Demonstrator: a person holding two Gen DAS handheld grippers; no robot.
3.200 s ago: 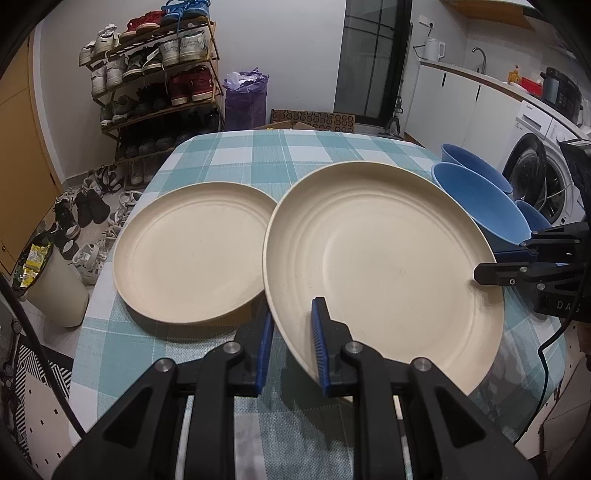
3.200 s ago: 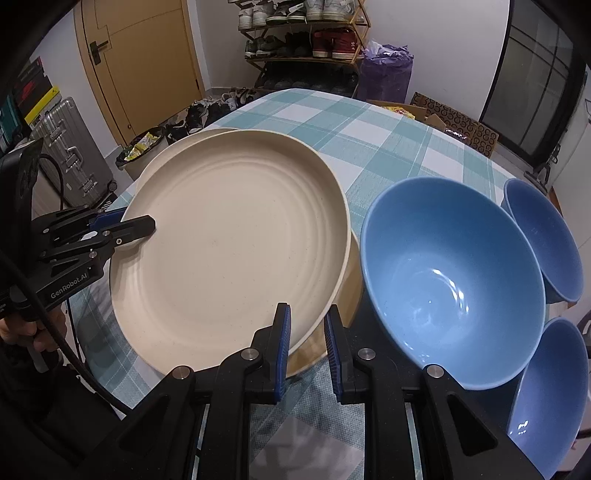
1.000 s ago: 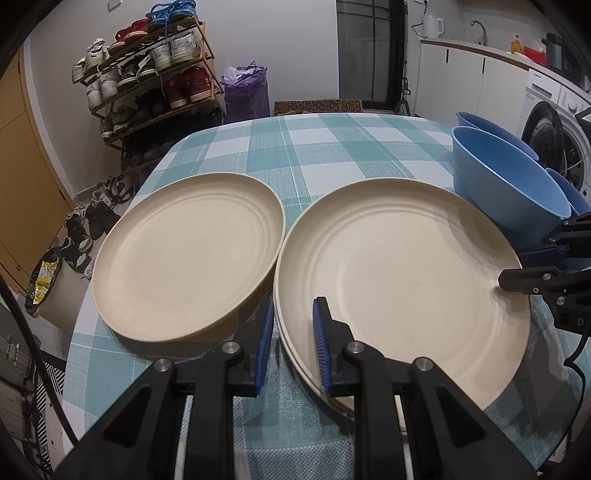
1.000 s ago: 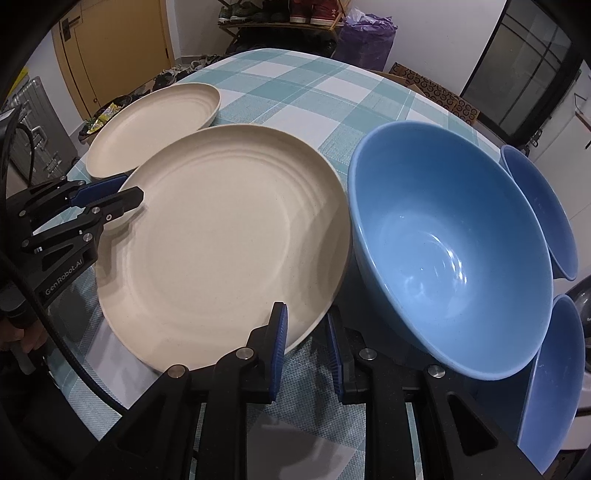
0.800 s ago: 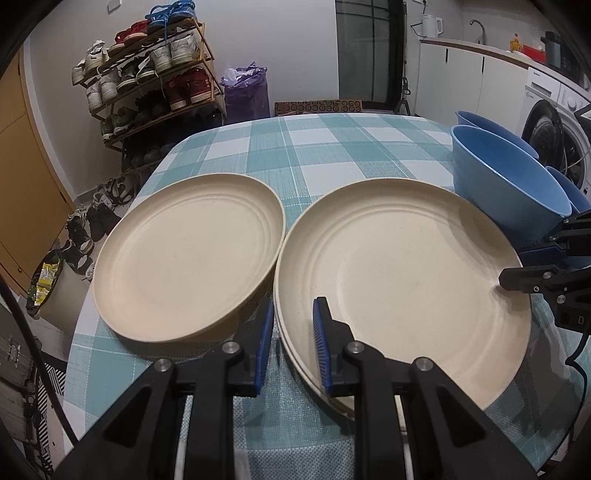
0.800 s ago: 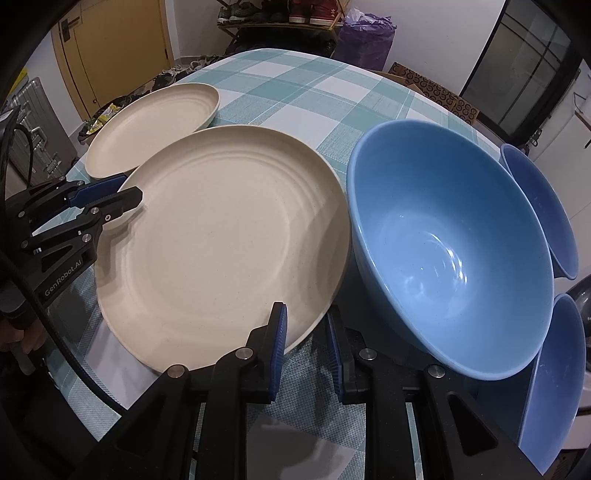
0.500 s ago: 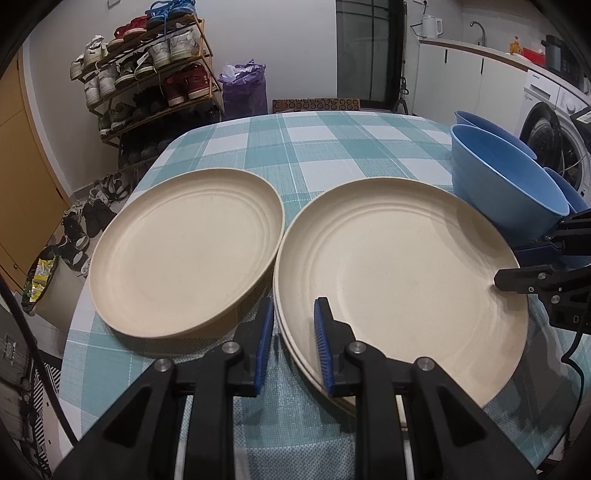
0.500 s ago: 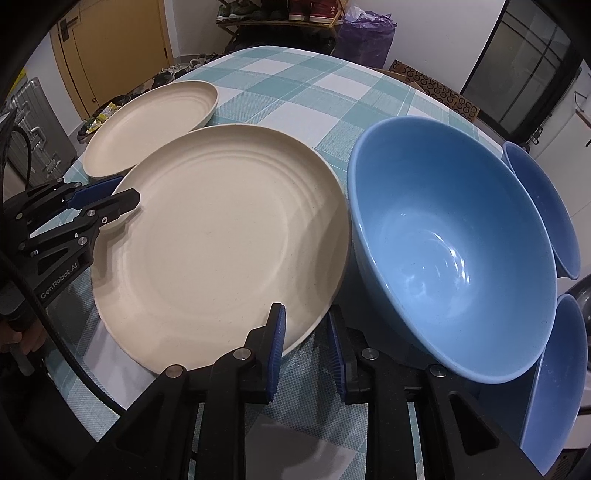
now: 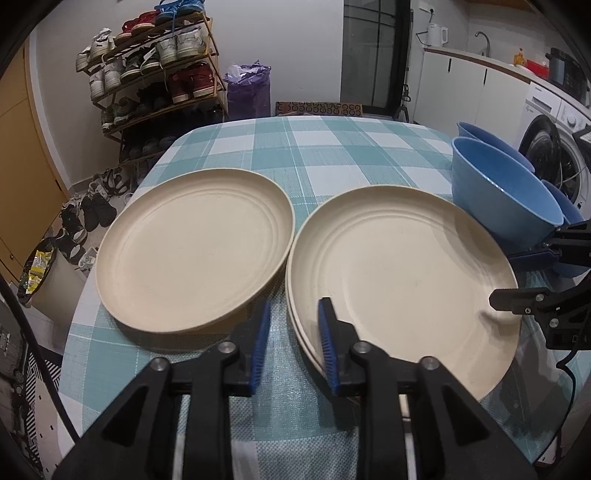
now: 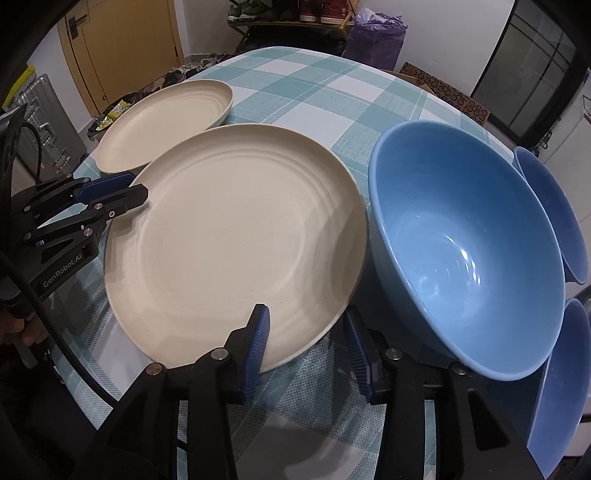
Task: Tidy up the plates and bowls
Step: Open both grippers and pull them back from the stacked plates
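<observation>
Home kitchen-diner, shoe rack [image 9: 155,70], washing machine [image 9: 554,147], checked dining table [image 9: 314,147]

Lower plate [image 9: 295,317] mostly hidden; nearest blue bowl [image 10: 561,387] edge-cropped

Tabletop [image 9: 332,155] wears a teal-and-white check cloth. Beyond its far edge a shoe rack [image 9: 155,74] stands loaded with trainers, a purple bag [image 9: 247,90] beside it. More shoes [image 9: 88,210] lie scattered on the floor. Washing machine [image 9: 554,144] to my right, white kettle [image 9: 437,35] on the counter, yellow-brown door [image 10: 125,48] behind.
</observation>
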